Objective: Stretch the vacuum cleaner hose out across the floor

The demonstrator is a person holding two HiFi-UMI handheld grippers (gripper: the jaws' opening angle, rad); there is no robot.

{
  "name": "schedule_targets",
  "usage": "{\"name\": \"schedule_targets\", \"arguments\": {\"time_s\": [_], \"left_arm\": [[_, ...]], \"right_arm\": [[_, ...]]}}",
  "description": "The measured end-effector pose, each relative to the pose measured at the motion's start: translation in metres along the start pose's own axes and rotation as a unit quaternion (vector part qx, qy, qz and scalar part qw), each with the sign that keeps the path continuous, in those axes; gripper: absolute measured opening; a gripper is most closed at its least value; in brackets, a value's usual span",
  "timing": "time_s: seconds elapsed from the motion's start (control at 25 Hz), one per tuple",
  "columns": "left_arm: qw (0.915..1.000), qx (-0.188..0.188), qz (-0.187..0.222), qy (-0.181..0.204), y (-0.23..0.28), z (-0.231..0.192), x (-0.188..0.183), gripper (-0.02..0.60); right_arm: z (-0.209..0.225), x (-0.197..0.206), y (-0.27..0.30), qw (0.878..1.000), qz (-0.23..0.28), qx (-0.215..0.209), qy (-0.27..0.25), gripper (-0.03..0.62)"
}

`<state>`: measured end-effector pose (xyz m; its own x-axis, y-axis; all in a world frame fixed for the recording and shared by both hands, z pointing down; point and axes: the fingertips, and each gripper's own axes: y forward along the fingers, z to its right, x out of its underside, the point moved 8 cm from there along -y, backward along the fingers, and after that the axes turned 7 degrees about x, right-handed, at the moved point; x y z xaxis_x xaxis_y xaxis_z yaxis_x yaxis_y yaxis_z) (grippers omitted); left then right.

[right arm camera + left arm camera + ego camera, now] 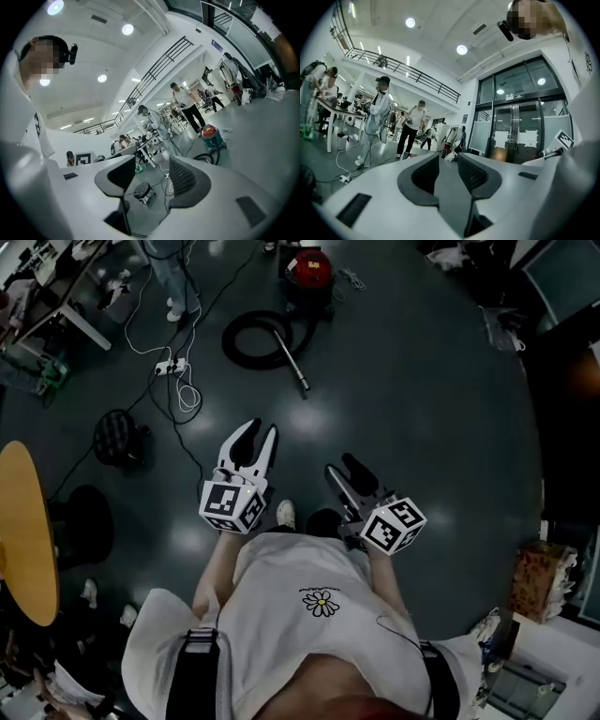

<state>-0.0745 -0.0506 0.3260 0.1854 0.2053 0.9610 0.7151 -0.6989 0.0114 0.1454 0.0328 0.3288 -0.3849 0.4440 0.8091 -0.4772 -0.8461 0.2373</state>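
Note:
The red vacuum cleaner (pixel 309 271) stands on the dark floor at the far top of the head view. Its black hose (pixel 251 339) lies coiled in a loop beside it, and the metal wand (pixel 292 362) points toward me. Both grippers are held up in front of my body, well short of the hose. The left gripper (pixel 260 433) has its jaws a little apart with nothing between them. The right gripper (pixel 344 468) stands wide open and empty. In the right gripper view the vacuum cleaner (pixel 213 133) and hose (pixel 206 158) show far beyond the right gripper (pixel 152 165). The left gripper (pixel 449 161) faces glass doors.
A power strip with white cables (pixel 171 367) lies left of the hose. A black round stool (pixel 116 437) stands further left, and a yellow round table (pixel 23 531) sits at the left edge. A person (pixel 173 277) stands near the desks. A cardboard box (pixel 536 579) is at right.

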Motion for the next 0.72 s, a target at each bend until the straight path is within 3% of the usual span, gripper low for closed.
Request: {"name": "schedule_targets", "arguments": {"time_s": [0.16,0.32,0.52,0.72], "left_arm": [[0.9998,-0.007,-0.019,0.001,0.048,-0.037,0.000,0.115],[0.9990,-0.011,-0.043,0.001,0.109,-0.072,0.006,0.115],[0.9980,-0.027,-0.057,0.000,0.206,-0.122,-0.015,0.114],[0.9986,-0.042,-0.025,0.021,0.283,-0.167,-0.052,0.115]], "right_arm": [[0.024,-0.017,0.058,0.999,-0.033,-0.005,0.005,0.233],[0.080,-0.037,0.123,0.996,-0.084,-0.011,0.034,0.232],[0.146,-0.113,0.214,0.995,-0.095,-0.029,0.030,0.233],[0.195,-0.188,0.297,0.994,-0.097,-0.042,-0.007,0.232]]}}
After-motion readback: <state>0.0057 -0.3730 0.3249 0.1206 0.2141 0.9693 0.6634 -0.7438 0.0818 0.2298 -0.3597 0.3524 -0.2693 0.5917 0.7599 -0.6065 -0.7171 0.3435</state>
